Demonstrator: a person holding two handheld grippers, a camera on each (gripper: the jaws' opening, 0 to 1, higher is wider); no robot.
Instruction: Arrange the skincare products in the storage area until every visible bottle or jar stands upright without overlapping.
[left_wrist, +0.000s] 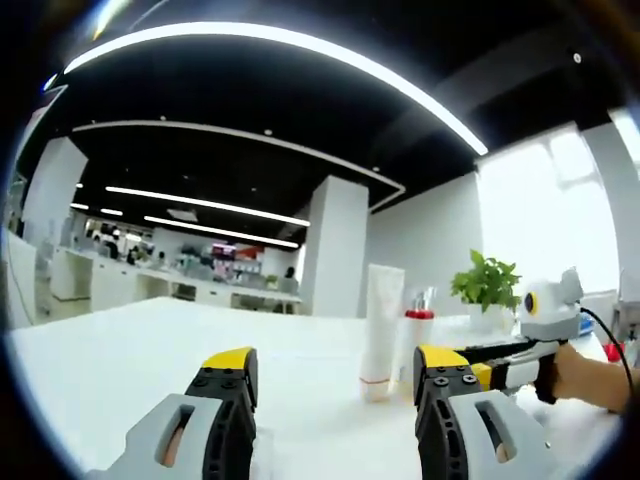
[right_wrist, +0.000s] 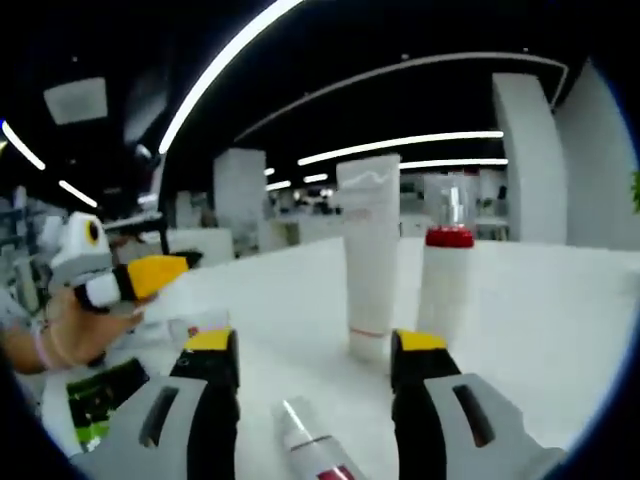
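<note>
white tube (right_wrist: 368, 255) and red-collared bottle (right_wrist: 445, 280) stood upright, side by side.
i held both grippers' jaws apart and empty; another bottle (right_wrist: 310, 445) lay between my right gripper (right_wrist: 315, 365) jaws.

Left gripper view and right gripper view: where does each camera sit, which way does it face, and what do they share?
Left gripper view: rides the left gripper, low over the white table, facing the upright white tube and red-collared bottle; the right gripper and a hand enter from the right.
Right gripper view: rides the right gripper, facing the same tube and bottle closer; a small bottle lies between its fingers; the left gripper, in a hand, enters from the left.
Shared: tube, red-collared bottle, table.
</note>
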